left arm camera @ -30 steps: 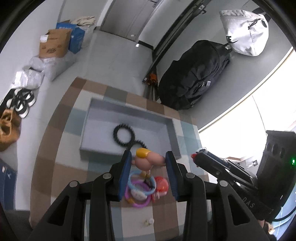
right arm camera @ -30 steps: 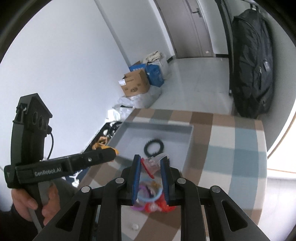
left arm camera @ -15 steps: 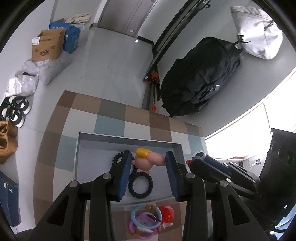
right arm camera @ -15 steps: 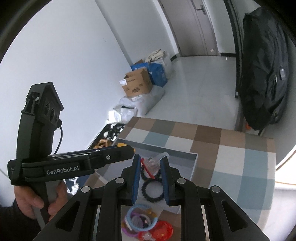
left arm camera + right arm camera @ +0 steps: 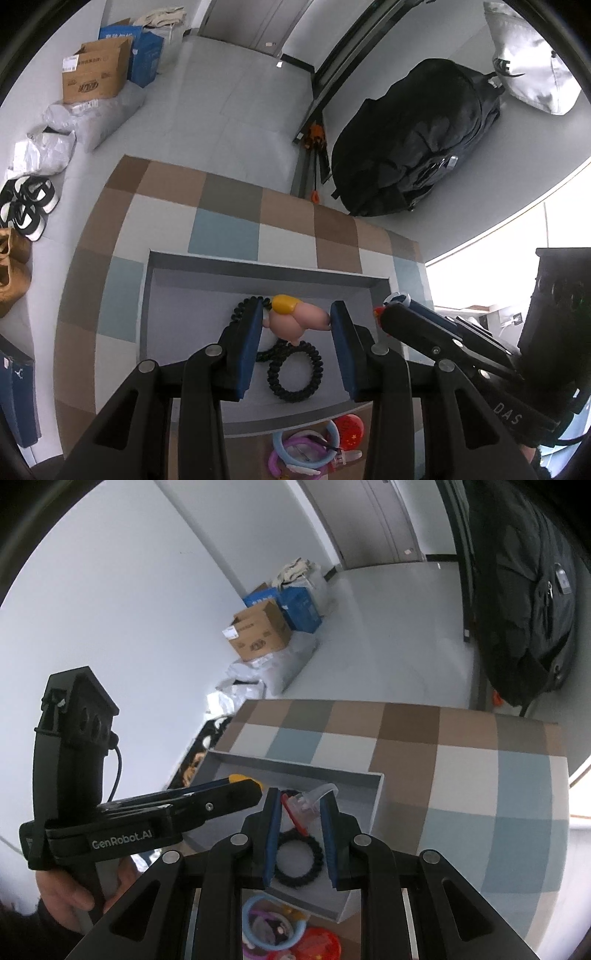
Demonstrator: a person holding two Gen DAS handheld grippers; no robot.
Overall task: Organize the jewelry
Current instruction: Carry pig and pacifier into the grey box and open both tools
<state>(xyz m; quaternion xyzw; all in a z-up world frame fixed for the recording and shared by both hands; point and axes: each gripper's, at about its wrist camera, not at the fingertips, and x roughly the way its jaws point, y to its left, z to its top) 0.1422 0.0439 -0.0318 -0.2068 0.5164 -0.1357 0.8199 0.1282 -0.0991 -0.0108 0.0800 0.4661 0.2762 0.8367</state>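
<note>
Left gripper (image 5: 297, 319) clamped on a pink charm (image 5: 295, 324) with a yellow cap, pads pressing both sides, held above the inside of the grey tray (image 5: 192, 266). Right gripper (image 5: 300, 806) clamped on a clear hair clip (image 5: 308, 800) with red trim, jaws nearly together, also held over the tray, near its right end. In the tray, two black spiral hair ties: one (image 5: 294, 371) lying flat under the left gripper, the other (image 5: 243, 308) partly hidden behind the left finger, the two touching or nearly so. Tray resting on a checked cloth (image 5: 225, 232) of brown, blue and white squares. Just outside the near wall of the tray, on the cloth, a small heap: blue and purple rings (image 5: 306, 448) overlapping, a red round piece (image 5: 349, 428) beside them. In the right wrist view, a bare hand (image 5: 70, 893) around the handle of the left gripper, at lower left. Beyond the table, cardboard boxes (image 5: 96, 70), plastic bags, shoes and a large black bag (image 5: 413, 144) on the floor.
</note>
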